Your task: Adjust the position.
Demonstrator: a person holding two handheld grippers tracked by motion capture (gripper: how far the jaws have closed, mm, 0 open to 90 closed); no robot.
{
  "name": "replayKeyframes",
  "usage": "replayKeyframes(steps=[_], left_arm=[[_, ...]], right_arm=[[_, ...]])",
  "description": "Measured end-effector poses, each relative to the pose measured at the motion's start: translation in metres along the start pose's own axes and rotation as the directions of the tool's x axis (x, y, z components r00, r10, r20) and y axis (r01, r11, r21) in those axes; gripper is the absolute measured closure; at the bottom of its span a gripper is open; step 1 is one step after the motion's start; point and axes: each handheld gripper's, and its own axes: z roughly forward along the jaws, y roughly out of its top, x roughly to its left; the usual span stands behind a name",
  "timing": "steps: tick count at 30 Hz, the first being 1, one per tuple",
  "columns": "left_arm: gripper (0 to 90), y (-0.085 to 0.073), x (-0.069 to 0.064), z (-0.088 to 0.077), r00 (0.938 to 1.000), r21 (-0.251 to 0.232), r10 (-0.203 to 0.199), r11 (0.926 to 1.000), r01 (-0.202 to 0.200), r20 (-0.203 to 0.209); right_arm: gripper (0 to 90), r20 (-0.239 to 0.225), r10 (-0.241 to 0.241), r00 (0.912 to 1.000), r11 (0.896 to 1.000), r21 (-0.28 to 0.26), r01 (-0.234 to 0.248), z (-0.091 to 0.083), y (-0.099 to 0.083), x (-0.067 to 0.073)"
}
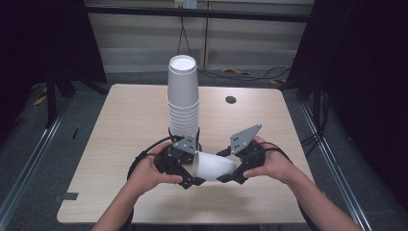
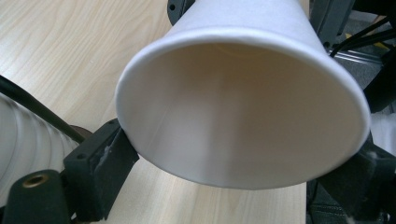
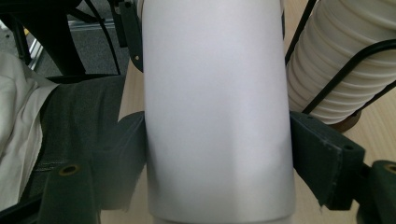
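Note:
A single white paper cup (image 1: 214, 166) lies on its side just above the table's front middle, held between both grippers. My left gripper (image 1: 195, 166) is shut on the cup's wide mouth. In the left gripper view the rim (image 2: 243, 107) faces the camera, with a black jaw touching each side of it. My right gripper (image 1: 226, 166) is shut on the cup's narrower body. In the right gripper view both pads press against the cup wall (image 3: 217, 116). A tall upright stack of white cups (image 1: 183, 96) stands directly behind the grippers.
The light wooden table (image 1: 125, 125) has a round dark hole (image 1: 231, 99) at the back right. The cup stack (image 3: 336, 60) rests on a dark round base (image 3: 348, 123), close beside the held cup. Black cables (image 2: 32, 109) trail from the grippers.

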Motion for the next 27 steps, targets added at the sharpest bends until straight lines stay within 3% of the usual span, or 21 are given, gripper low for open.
replayKeyframes(steps=[12,21,27], left_arm=[[12.0,0.003,-0.003,-0.001,1.0000,0.020,0.004,0.9998,-0.004,0.002],[12.0,0.006,-0.002,0.000,0.9998,0.066,0.010,0.9978,-0.009,-0.017],[11.8,0.010,-0.005,0.000,0.9987,0.122,0.030,0.9923,-0.025,-0.041]], right_arm=[[15.5,0.002,0.047,0.9989,0.999,0.012,-0.047,0.002,-0.001,0.000],[14.7,0.002,0.054,0.9985,0.997,0.048,-0.054,0.000,0.000,0.001],[14.6,0.012,0.069,0.9975,0.996,0.058,-0.070,-0.001,0.001,0.000]])
